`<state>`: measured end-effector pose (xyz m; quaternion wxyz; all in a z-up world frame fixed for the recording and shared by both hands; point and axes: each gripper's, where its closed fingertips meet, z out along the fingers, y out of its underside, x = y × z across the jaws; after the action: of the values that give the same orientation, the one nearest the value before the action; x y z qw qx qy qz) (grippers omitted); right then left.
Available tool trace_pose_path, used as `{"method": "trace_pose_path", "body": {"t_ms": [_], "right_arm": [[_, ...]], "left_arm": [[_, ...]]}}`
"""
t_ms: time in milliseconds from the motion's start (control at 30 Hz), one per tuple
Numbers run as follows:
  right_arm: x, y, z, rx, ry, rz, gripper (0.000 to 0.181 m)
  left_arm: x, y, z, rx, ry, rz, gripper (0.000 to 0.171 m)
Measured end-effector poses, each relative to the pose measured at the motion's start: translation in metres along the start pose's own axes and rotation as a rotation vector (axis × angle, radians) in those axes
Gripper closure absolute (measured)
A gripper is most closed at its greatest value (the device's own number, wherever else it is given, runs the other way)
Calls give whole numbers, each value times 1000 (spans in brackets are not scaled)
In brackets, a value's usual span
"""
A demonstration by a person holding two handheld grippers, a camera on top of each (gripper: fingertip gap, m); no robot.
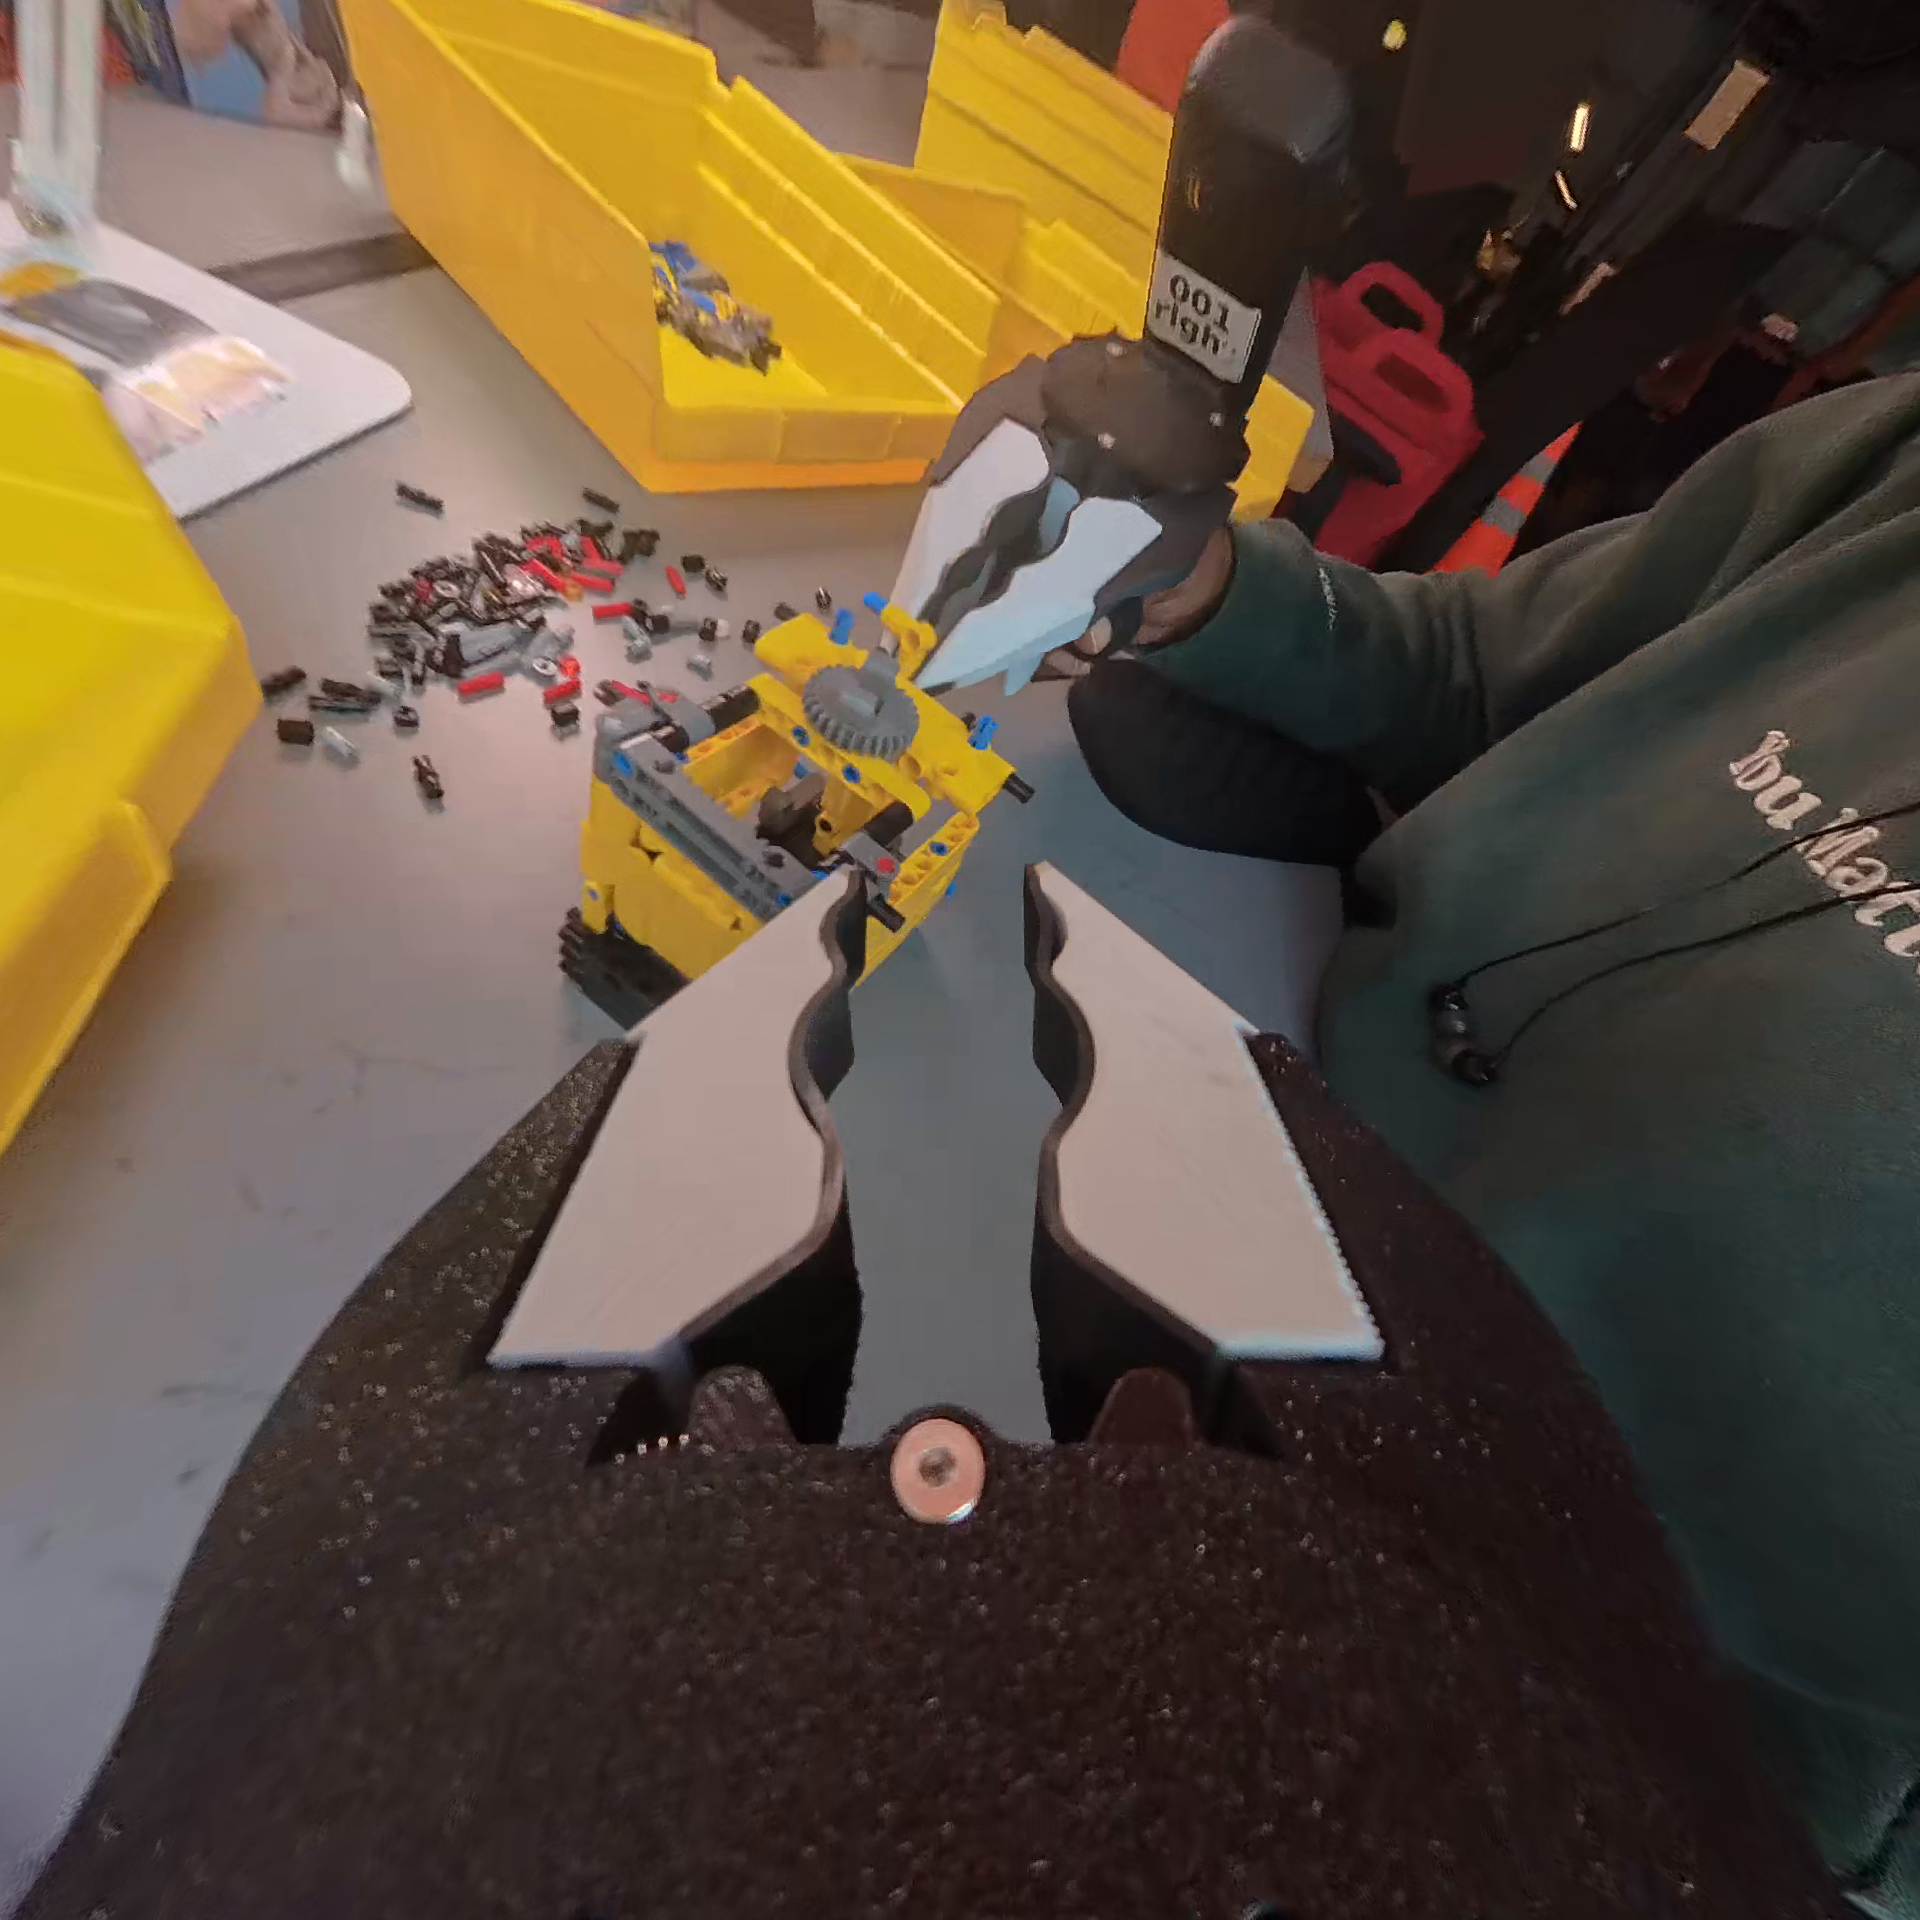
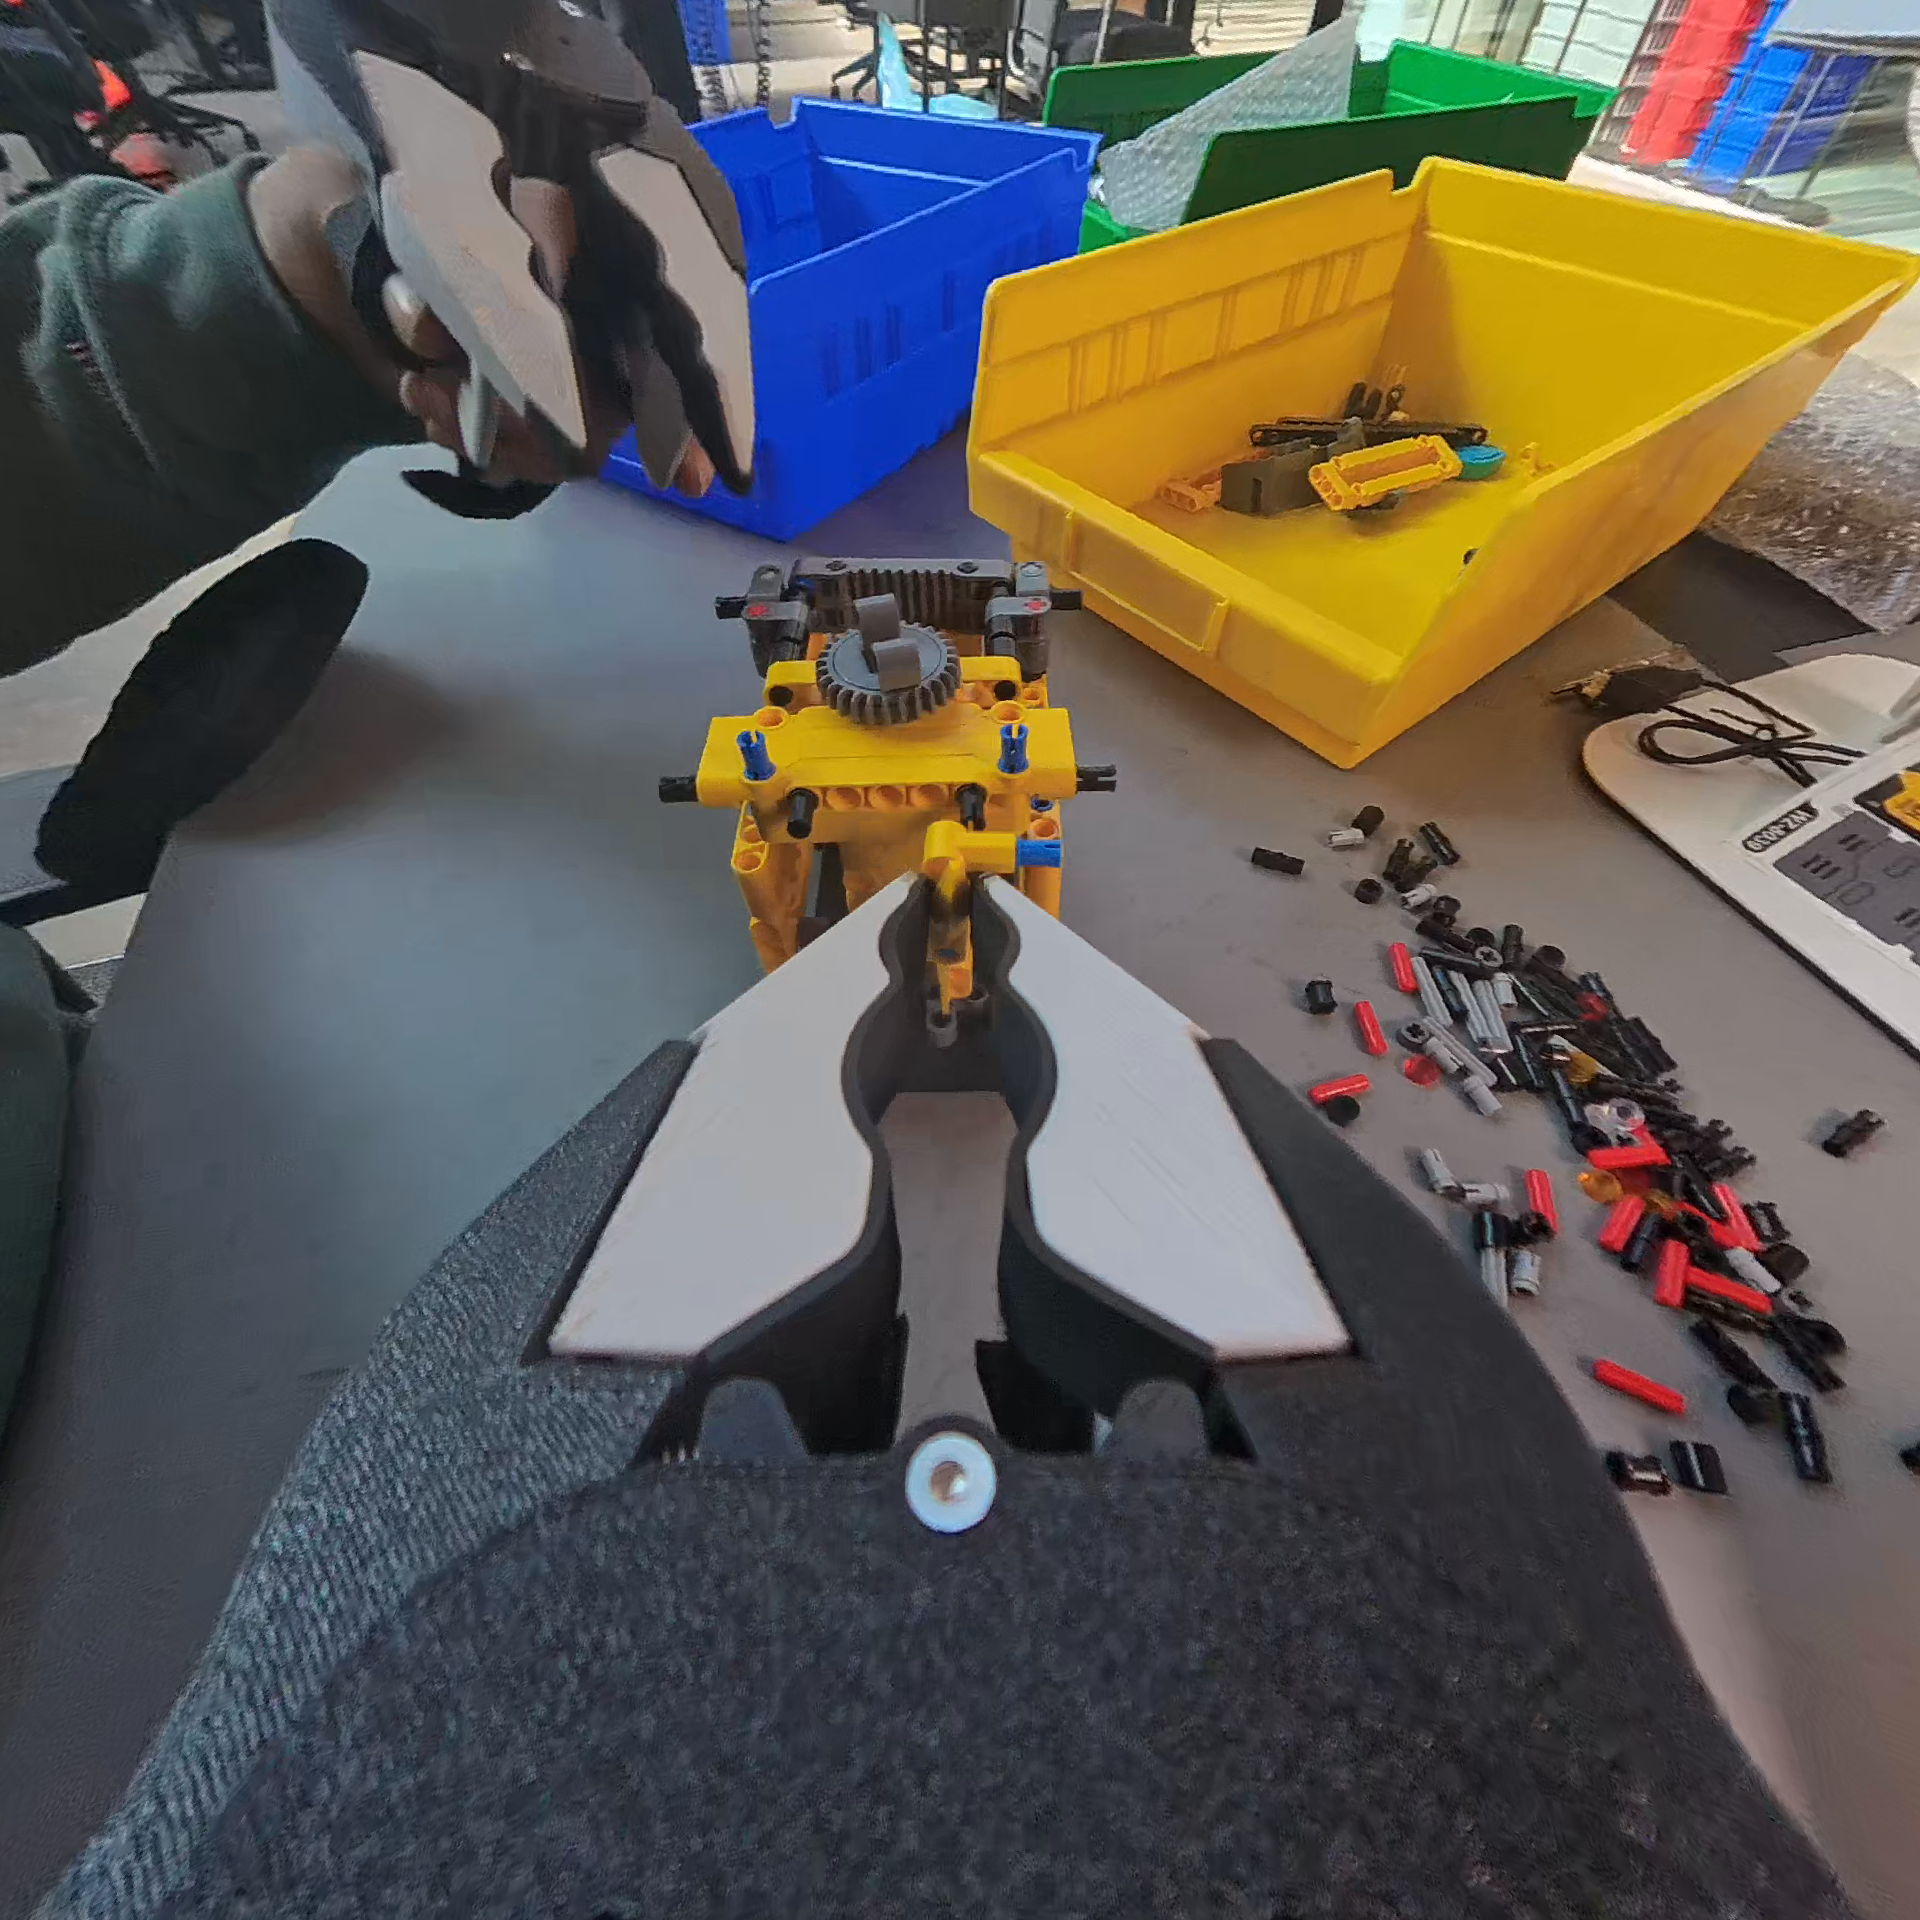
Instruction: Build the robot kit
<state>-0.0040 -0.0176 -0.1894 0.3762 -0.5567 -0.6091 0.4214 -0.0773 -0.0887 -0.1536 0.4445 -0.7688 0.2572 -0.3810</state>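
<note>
Grey table (image 2: 416, 935), with yellow bin (image 2: 1455, 312) and blue bin (image 2: 883, 260) behind. Yellow brick model (image 2: 883, 758) upright mid-table, loose pins (image 2: 1621, 1143) scattered beside for reach. Right gripper (image 2: 951, 894) clamped on small yellow connector (image 2: 951, 847) against the model's side, likely seating it. Left gripper (image 1: 940, 883) beside the model, jaws apart, empty.

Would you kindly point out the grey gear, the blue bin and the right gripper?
grey gear (image 2: 886, 677), right wrist view, toothed rim.
blue bin (image 2: 883, 301), right wrist view, front wall.
right gripper (image 2: 948, 896), right wrist view, between fingertips.

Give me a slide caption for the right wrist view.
Right claw pinches a yellow connector piece against the yellow brick model; left claw hovers open.
</note>
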Motion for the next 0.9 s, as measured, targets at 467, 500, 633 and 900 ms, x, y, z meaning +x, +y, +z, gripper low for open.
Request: {"method": "trace_pose_path", "body": {"t_ms": [467,500,633,900], "right_arm": [[-1,-2,-14,80,-146,37,175],[-2,-2,-14,81,-150,36,175],[-4,0,-10,60,-142,16,175],[-6,4,-3,11,-125,8,175]], "left_arm": [[-29,9,46,-103,70,154,74],[-30,11,49,-111,60,170,73],[-36,15,56,-109,-5,184,92],[-40,15,55,-125,-145,234,111]]}}
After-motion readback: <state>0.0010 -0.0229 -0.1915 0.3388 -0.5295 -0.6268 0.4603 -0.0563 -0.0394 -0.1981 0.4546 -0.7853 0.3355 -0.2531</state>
